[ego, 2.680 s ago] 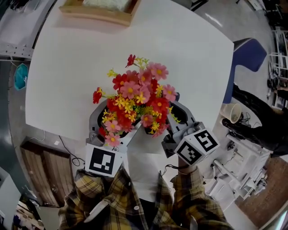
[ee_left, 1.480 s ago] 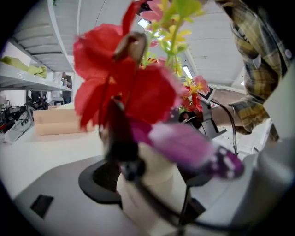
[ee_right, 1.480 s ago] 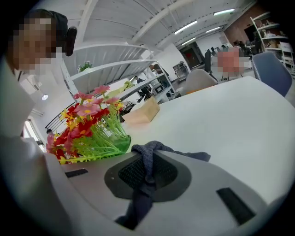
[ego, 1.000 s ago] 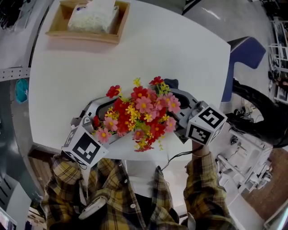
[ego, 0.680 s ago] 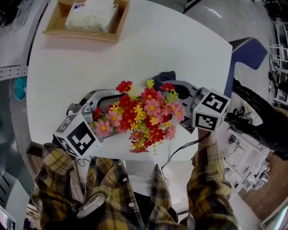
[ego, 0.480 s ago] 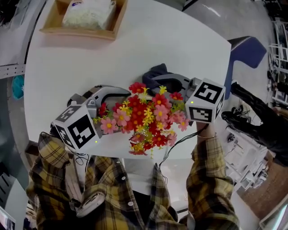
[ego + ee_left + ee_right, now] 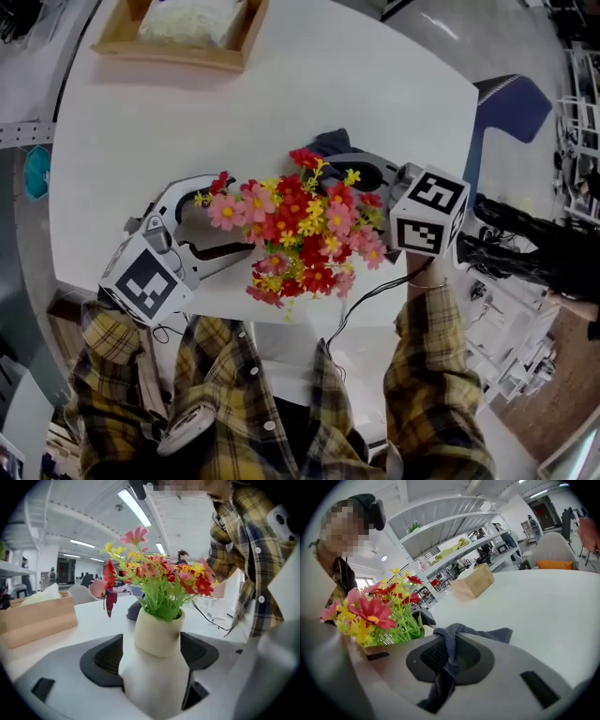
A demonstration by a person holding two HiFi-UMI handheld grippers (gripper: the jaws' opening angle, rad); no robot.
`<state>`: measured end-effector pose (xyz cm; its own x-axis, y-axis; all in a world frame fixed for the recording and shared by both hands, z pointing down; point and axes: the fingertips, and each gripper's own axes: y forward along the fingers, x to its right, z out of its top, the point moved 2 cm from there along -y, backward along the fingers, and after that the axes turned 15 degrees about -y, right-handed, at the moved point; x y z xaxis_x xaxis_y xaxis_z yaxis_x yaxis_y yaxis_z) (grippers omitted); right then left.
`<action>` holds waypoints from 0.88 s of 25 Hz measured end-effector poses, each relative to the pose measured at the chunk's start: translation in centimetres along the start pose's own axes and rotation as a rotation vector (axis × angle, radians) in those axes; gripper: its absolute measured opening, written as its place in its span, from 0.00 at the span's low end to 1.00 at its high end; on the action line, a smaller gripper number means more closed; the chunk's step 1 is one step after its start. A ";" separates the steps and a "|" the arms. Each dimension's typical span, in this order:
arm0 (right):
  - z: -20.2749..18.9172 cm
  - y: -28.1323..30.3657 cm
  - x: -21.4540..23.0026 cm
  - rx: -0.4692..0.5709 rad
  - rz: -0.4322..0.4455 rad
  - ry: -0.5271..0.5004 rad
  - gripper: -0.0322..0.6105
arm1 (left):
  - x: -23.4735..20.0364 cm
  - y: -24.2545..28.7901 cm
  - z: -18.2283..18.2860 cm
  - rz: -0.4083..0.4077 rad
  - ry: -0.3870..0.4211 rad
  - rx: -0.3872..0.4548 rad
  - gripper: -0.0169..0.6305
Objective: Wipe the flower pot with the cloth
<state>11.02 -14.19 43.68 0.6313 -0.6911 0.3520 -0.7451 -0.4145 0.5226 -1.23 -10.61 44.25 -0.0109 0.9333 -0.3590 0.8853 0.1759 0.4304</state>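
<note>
**Left gripper and pot.** The left gripper (image 7: 221, 217) has its jaws spread wide and closed on the body of the flower pot (image 7: 157, 639). The cream pot fills the gap between the two dark pads and stands upright. It sits close to the near edge of the white table (image 7: 281, 84), about midway along that edge. In the head view the pot itself is hidden under its bouquet of red, pink and yellow flowers (image 7: 300, 225).

**Right gripper and cloth.** The right gripper (image 7: 442, 679) has its jaws closed on the dark grey-blue cloth (image 7: 452, 641). The cloth is pinched in the slot between the pads, and a loose fold spills over the top. This gripper lies at the right side of the bouquet, and the cloth shows just past the flowers on their far side. The cloth is close beside the green stems (whether it touches the pot cannot be told).

**Surroundings.** A wooden tray (image 7: 169, 54) holding a white pack sits at the table's far left corner, well apart from the pot. Plaid sleeves (image 7: 427, 375) reach to both grippers.
</note>
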 end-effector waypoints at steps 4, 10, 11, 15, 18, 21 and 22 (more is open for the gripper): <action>-0.8 -0.3 -0.4 0.015 -0.040 0.033 0.07 | 0.1 -1.5 -1.2 0.152 -0.075 0.028 0.61; -2.8 -4.1 -3.6 0.084 -0.145 0.103 0.07 | 6.1 -0.8 -1.3 0.321 -0.196 0.105 0.61; -3.3 -4.6 -4.3 0.097 -0.169 0.119 0.07 | 7.1 -0.5 -1.3 0.341 -0.225 0.126 0.62; -4.5 -4.8 -6.5 0.128 -0.276 0.162 0.07 | 9.2 0.1 -2.2 0.358 -0.344 0.201 0.62; -5.1 -3.8 -8.1 0.143 -0.315 0.196 0.07 | 9.6 -0.4 -2.7 0.356 -0.360 0.227 0.62; -5.5 -3.6 -9.1 0.159 -0.331 0.226 0.07 | 9.5 -0.5 -2.5 0.366 -0.340 0.243 0.62; -5.7 -3.7 -9.3 0.164 -0.334 0.235 0.07 | 9.5 -0.3 -2.3 0.366 -0.332 0.245 0.62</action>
<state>9.13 -2.87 42.88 0.8612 -0.3575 0.3612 -0.5037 -0.6944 0.5139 -2.70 -1.05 42.58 0.4300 0.7637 -0.4814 0.8865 -0.2562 0.3854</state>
